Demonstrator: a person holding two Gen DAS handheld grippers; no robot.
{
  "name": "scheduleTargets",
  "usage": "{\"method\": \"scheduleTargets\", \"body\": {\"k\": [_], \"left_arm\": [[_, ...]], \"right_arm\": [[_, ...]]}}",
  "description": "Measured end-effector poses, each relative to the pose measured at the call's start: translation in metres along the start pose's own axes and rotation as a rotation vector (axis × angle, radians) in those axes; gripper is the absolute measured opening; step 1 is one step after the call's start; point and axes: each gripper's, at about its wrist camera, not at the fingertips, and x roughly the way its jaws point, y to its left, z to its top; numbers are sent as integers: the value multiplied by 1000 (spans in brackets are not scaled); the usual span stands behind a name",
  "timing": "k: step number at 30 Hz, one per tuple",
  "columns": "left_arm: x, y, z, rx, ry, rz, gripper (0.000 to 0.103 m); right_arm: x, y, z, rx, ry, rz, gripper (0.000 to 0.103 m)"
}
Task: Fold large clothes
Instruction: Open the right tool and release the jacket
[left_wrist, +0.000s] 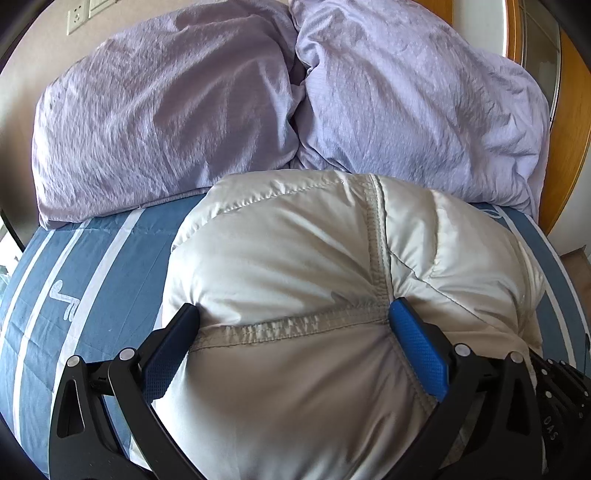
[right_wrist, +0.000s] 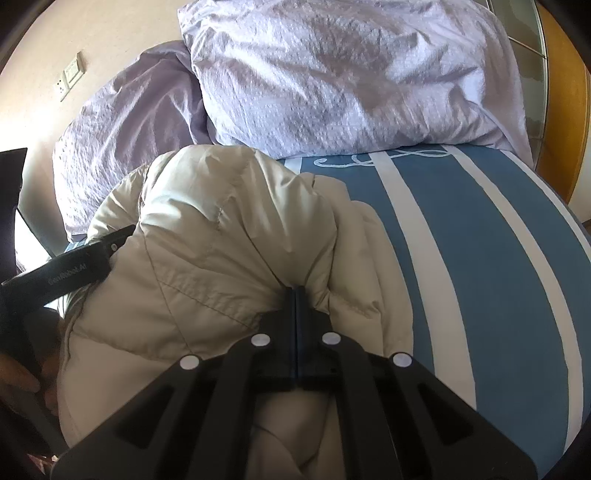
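Left wrist view shows a puffy off-white down jacket (left_wrist: 295, 266) bulging up from the bed (left_wrist: 110, 266), whose cover is blue with white stripes. The left gripper (left_wrist: 295, 317) has its jaws spread wide, one blue pad dug into the padding on either side of a stitched seam, so a fat fold of the jacket is squeezed between them. Behind the jacket two lilac pillows (left_wrist: 166, 110) lean against a pale wall with a socket plate (left_wrist: 75, 16), and a strip of wooden frame (left_wrist: 569, 166) curves down the right edge. From the right wrist view, the right gripper (right_wrist: 297, 291) has its jaws clenched tight together, pinching a thin pucker of the jacket's fabric right at the tips. The jacket lies heaped toward the left of that picture, on the bed, just in front of the pillows. The black frame of the left gripper pokes in from the left, pressed against the jacket's side.
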Motion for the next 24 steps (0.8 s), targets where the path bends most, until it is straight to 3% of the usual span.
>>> {"method": "scheduleTargets", "body": {"k": [12,18,21,23,24], "left_arm": [[2,-3,-3,9,-29,10,102],[3,-2,-3,9,-28,5,102],[3,-2,-2,9,-27,4,102],[3,-2,-2,8,-27,4,102],[3,-2,-2,7,-27,3,102]], "right_arm": [[-1,-1,-3,24,-10,-15,1],[-9,-1,12,38,32,-11,4],[-20,-3,23,62,21,-5,17],[-30,-2,31,76,-8,1,32],[-35,-1,34,77,-24,6,33]]}}
